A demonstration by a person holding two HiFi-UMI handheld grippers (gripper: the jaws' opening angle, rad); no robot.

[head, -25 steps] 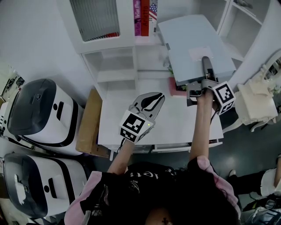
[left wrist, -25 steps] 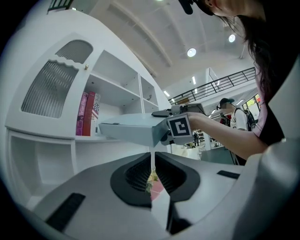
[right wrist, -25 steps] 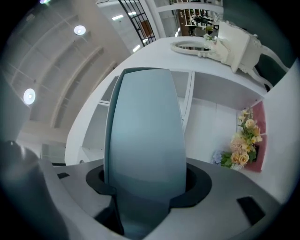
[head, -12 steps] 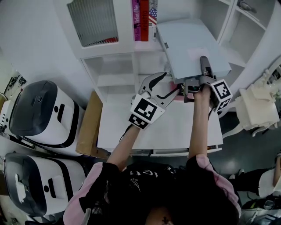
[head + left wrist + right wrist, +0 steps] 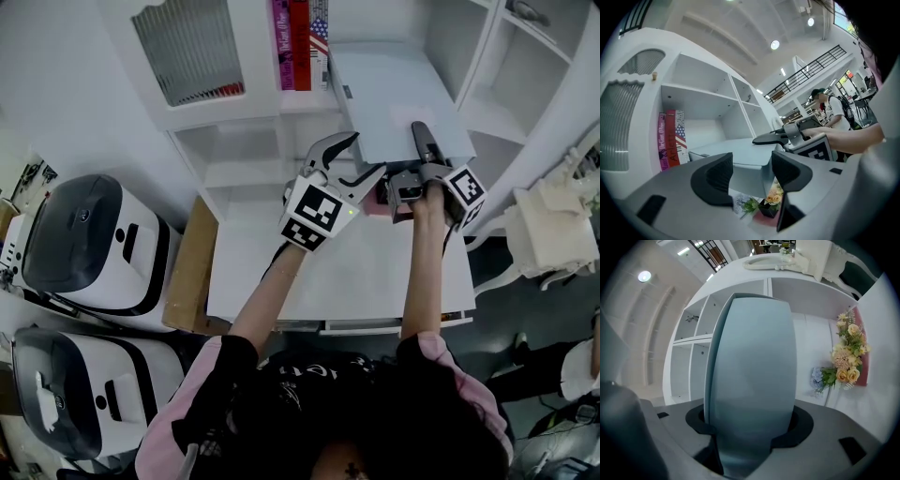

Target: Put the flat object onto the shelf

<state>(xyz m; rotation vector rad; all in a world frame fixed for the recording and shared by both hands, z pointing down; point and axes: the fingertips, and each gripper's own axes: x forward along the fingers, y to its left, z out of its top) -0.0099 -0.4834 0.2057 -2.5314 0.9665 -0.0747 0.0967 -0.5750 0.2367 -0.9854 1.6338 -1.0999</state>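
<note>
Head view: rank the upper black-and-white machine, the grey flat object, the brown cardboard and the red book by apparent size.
1. upper black-and-white machine
2. grey flat object, not far behind; it is held up nearer the camera, so this gap is unsure
3. brown cardboard
4. red book

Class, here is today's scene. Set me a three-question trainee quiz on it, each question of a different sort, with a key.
1. True or false: the right gripper is shut on the flat pale grey slab.
2. The red and pink books stand: A) upright in the white shelf unit; B) flat on the floor; C) between a gripper's jaws.
3. In a word, how do the left gripper's jaws stand?
Key: 1 true. 2 A. 3 apart: they have just been opening, with nothing gripped between them.
</note>
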